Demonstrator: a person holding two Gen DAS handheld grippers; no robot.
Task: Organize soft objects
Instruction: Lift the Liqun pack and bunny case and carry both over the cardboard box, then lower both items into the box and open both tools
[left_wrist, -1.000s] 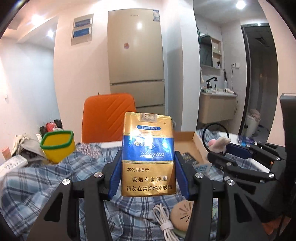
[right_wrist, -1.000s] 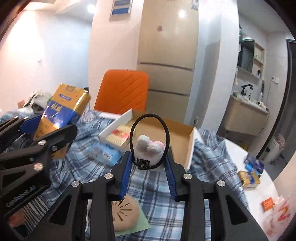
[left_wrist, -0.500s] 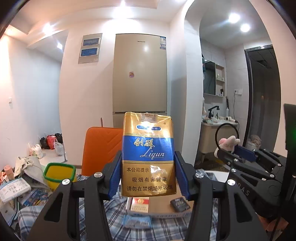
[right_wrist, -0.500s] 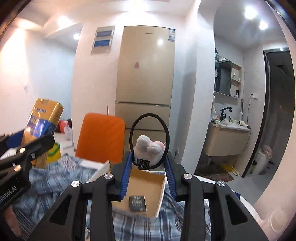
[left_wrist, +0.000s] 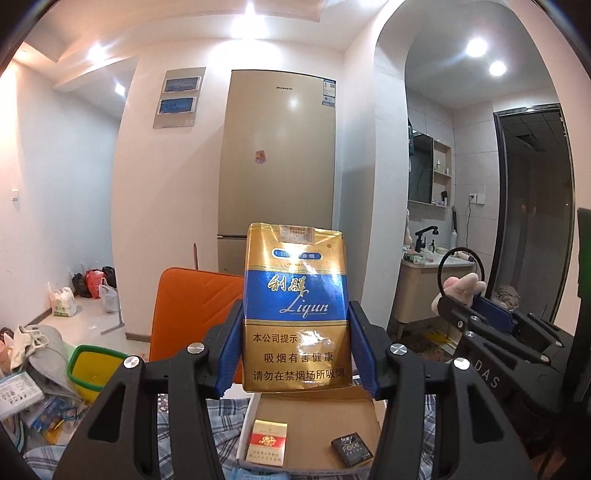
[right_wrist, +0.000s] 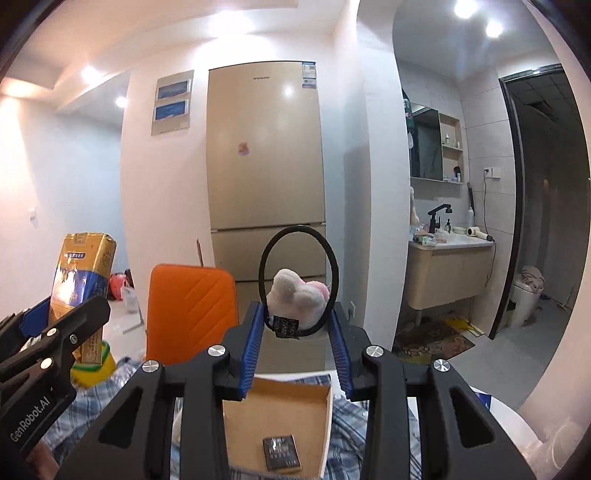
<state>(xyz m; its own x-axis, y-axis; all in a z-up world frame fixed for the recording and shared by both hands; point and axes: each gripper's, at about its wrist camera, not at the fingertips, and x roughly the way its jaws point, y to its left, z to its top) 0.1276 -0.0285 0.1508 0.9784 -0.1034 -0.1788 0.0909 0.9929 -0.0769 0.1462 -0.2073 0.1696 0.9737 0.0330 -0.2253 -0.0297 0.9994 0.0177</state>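
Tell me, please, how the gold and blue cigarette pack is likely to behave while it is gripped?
The cigarette pack looks like a crinkly soft pack, so it probably dents under the left hand-held gripper. It is likely light. Its glossy wrap may be slippery.

A gold-and-blue cigarette pack (left_wrist: 295, 306) gleams against a beige fridge (left_wrist: 279, 155) and an orange chair (left_wrist: 195, 314). A white-and-pink plush toy (right_wrist: 298, 302) hangs on a black hair tie (right_wrist: 298, 236). Below lie blue-and-white checked cloth (right_wrist: 384, 439), a brown cardboard box (left_wrist: 314, 417), and what looks like a yellow, green-rimmed bin (left_wrist: 94, 369).
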